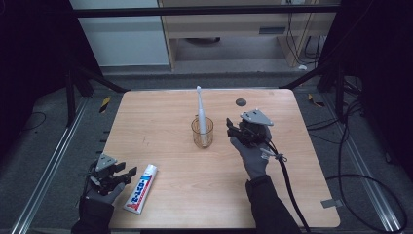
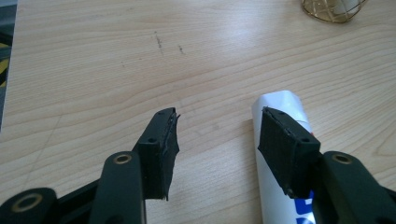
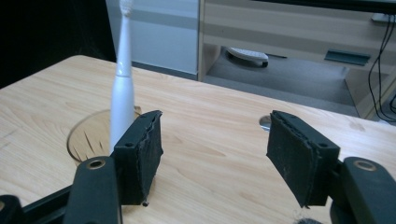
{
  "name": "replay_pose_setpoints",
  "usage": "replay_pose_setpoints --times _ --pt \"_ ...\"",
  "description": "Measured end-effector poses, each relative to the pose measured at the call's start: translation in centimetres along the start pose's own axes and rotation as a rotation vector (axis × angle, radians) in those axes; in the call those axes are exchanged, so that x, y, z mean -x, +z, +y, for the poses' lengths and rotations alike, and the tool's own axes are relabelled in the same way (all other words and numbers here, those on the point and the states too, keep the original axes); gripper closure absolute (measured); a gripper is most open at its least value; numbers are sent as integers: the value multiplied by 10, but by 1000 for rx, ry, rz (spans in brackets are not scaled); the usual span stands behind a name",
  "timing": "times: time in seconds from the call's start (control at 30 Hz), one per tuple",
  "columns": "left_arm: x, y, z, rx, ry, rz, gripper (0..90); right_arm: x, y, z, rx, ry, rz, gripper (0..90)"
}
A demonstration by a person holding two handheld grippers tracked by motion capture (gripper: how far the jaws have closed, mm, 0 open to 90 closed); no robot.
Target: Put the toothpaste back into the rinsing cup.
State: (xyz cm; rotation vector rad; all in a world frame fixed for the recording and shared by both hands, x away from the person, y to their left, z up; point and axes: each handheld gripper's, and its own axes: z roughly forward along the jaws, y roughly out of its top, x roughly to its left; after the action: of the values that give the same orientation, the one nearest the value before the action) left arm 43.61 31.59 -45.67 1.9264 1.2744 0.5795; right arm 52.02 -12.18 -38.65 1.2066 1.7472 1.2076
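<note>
A clear amber ribbed glass tumbler [image 1: 202, 132] stands mid-worktop, holding a slim white electric toothbrush [image 1: 200, 109] upright. A white, red and blue toothpaste tube [image 1: 140, 188] lies near the front left corner. The left gripper [image 1: 127, 172] beside it gapes empty; the right gripper [image 1: 229, 127], jaws apart, hovers beside the tumbler.

In the left gripper view, the tube [image 2: 280, 186] runs off the bottom edge, and one jaw covers part of its print, so the lettering cannot be read. The cup [image 2: 332, 10] is cut by the top edge; only its base shows. In the right gripper view, a jaw hides the toothbrush's [image 3: 122, 88] lower end and part of the cup [image 3: 91, 135], and the bristles leave the top edge.
</note>
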Motion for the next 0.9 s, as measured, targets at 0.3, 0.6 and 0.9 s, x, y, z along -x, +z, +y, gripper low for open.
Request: replay_pose_setpoints --times 0.3,0.6,0.9 --pt "12 -5 7 -4 23 -60 446 32 -21 -25 -60 -19 -52 355" --pt "24 -4 11 -47 43 -101 420 64 -39 -56 -104 28 -66 334" --pt "30 -4 14 -107 54 -125 371 81 -54 -76 -157 -17 -79 306"
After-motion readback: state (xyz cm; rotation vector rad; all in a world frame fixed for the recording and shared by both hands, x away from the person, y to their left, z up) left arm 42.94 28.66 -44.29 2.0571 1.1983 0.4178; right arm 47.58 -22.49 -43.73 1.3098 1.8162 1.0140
